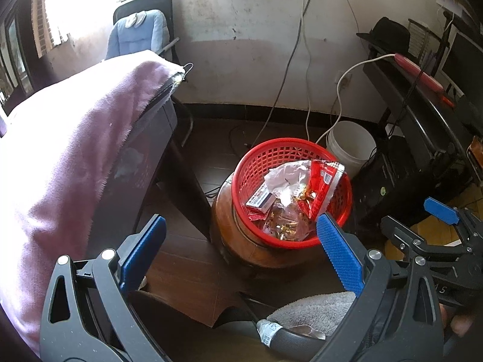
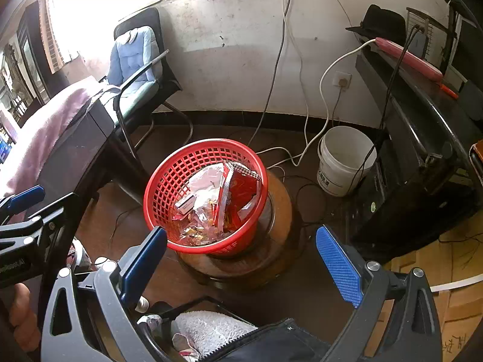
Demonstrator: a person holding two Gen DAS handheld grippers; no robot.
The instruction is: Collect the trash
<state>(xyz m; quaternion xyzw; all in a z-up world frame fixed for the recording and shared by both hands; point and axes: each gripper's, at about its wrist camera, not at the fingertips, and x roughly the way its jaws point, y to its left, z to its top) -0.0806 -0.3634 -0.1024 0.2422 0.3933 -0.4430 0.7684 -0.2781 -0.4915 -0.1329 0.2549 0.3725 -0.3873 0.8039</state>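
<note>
A red mesh basket stands on a round wooden stool. It holds trash: a red snack wrapper, crumpled white plastic, a small box and clear bags. My left gripper is open and empty, above and in front of the basket. My right gripper is open and empty, also above the basket's near side. The right gripper also shows at the right edge of the left wrist view.
A table with a purple cloth is at the left. A white bucket and cables lie behind the stool. A dark desk is at the right, a chair at the back left. A white towel lies below.
</note>
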